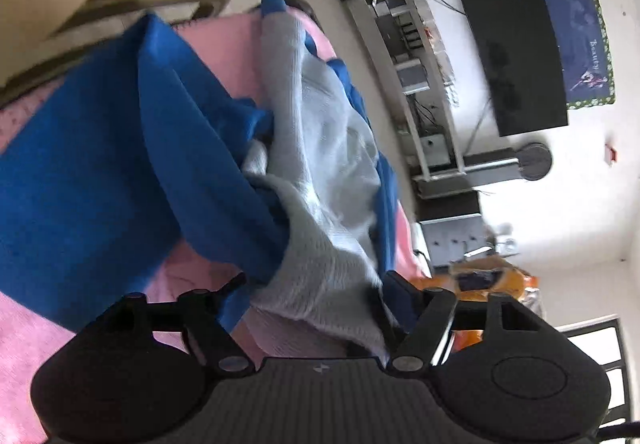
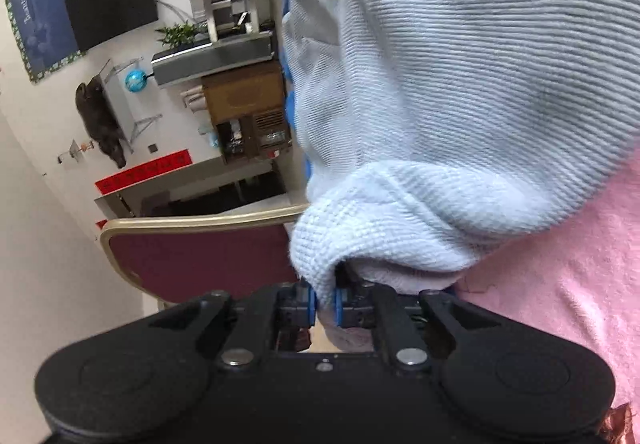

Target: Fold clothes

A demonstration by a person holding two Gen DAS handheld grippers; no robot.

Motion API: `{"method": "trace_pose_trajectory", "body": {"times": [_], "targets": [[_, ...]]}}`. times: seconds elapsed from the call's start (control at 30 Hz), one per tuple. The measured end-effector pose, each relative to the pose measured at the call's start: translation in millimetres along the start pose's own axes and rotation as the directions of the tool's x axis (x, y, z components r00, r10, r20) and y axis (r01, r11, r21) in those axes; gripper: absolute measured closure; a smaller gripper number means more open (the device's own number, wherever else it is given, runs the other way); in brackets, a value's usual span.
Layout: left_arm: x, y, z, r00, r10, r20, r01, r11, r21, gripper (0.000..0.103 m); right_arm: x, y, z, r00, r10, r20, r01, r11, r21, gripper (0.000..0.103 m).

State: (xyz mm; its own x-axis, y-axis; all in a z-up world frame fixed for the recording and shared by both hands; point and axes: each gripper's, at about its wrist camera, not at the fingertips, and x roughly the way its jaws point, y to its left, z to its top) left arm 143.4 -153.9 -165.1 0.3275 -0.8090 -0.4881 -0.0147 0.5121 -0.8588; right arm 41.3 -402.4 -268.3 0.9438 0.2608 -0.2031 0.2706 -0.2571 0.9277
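The soft, limp knit garment (image 2: 460, 84) is being pinched at its hem by the closed right gripper (image 2: 326, 308); the left gripper (image 1: 312, 308) is being held spread around bunched cloth.

My left claw (image 1: 312, 296) is matte black plastic: two round housings, a ribbed middle plate with a small pale logo, silver pivot pins. My right claw (image 2: 326, 308) looks alike, with blue pads (image 2: 310, 306) on its fingertips.
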Motion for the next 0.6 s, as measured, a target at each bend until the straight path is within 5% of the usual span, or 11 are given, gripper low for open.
{"method": "trace_pose_trajectory", "body": {"times": [0.2,0.37,0.6], "targets": [[0.2,0.0,6.5,1.000,0.013,0.013,-0.013,1.000,-0.004,0.062,-9.1,-18.8,-9.4,0.998,-0.054,0.018,0.054,0.998,0.033,0.092],[0.3,-0.1,11.8,0.999,0.024,0.023,-0.024,1.000,-0.008,0.062,-3.3,-18.8,-17.0,0.998,-0.067,-0.003,0.067,0.997,0.024,0.091],[-12.2,0.3,17.2,0.994,0.074,0.078,-0.072,0.997,-0.029,0.083,-1.6,-4.7,-23.9,0.991,-0.127,-0.033,0.124,0.987,-0.102,0.094]]}}
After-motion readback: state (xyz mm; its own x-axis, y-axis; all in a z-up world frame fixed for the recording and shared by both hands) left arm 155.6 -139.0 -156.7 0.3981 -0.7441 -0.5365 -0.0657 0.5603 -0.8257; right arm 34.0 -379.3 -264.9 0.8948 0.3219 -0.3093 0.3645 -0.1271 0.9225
